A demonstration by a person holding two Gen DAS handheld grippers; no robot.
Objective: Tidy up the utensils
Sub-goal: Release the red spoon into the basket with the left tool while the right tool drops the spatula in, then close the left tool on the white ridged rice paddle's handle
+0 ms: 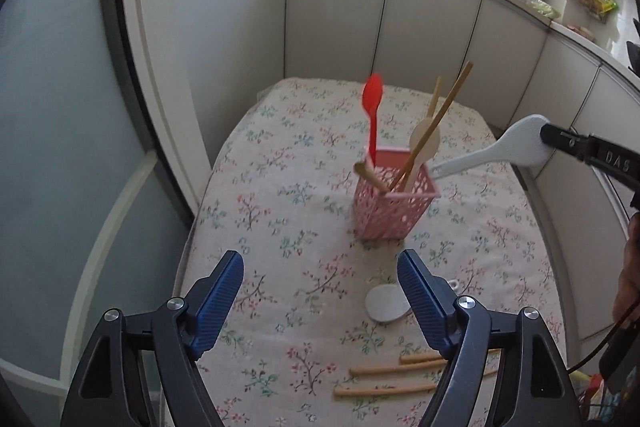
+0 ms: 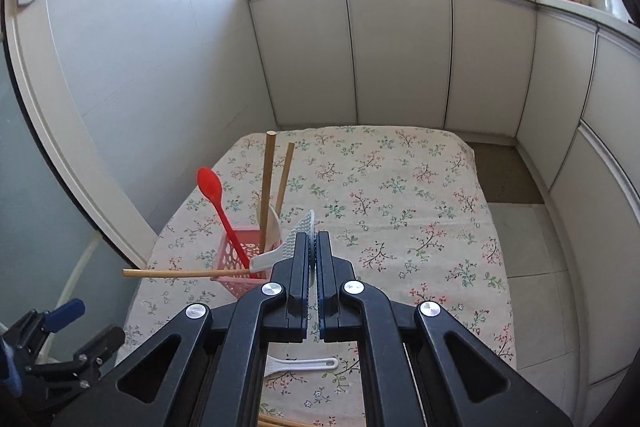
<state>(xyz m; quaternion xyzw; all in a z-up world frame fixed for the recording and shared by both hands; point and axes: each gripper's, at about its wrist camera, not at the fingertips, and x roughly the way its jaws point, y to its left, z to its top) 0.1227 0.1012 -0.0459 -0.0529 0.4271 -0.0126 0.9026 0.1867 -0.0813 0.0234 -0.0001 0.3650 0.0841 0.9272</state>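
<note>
A: Left wrist view. Pink basket (image 1: 394, 193) on the floral tablecloth (image 1: 280, 195), at 12 o'clock from the left gripper (image 1: 320, 291). Red spoon (image 1: 373, 115) and wooden chopsticks (image 1: 434, 125) stand in it. Left jaws spread wide, nothing between them, hovering over the cloth. Only this view shows three more chopsticks (image 1: 394, 370) lying at 5 o'clock.

B: Right wrist view. Right gripper (image 2: 313, 247) clenched on the paddle end of the white rice scoop (image 2: 298, 233), handle angled down into the pink basket (image 2: 240, 267) at 10 o'clock. Only here: a small white spatula (image 2: 300, 364) flat on the cloth under the gripper, and one chopstick (image 2: 180, 273) lying across the basket, pointing to 9 o'clock.
</note>
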